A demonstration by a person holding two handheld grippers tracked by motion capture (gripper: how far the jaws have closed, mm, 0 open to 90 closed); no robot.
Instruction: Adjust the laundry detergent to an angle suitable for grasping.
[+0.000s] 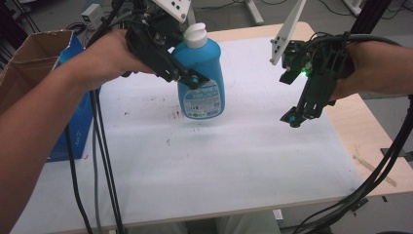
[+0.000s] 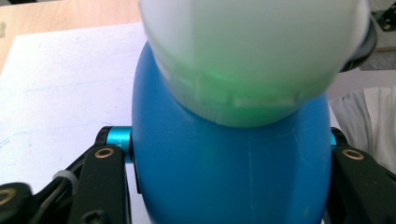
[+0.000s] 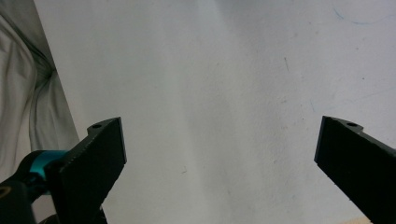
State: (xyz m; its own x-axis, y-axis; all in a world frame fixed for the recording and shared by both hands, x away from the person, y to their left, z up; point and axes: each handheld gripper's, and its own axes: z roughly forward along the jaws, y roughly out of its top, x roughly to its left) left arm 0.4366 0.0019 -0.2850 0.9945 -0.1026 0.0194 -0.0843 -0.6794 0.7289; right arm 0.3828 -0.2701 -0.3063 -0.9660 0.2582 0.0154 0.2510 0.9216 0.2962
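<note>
A blue bottle point(image 1: 202, 73) with a white cap point(image 1: 196, 35) stands slightly tilted over the back of the white sheet point(image 1: 219, 161). Whether its base touches the sheet I cannot tell. My left gripper point(image 1: 195, 78) is shut on the bottle's body just below the shoulder, coming in from the left. In the left gripper view the blue bottle point(image 2: 224, 172) sits between both jaws of my left gripper point(image 2: 226, 140), with the blurred cap point(image 2: 252, 60) above. My right gripper point(image 1: 293, 118) hangs to the right of the bottle, pointing down, well apart from it. Its jaws point(image 3: 224, 135) stand open over bare sheet.
An open cardboard box point(image 1: 29, 53) and a blue box point(image 1: 73, 131) stand off the table's left edge. Black cables point(image 1: 104, 161) trail down the left side. Bare wooden tabletop point(image 1: 360, 131) borders the sheet at the right. Pale clothing point(image 3: 28, 93) lies beyond the sheet's edge.
</note>
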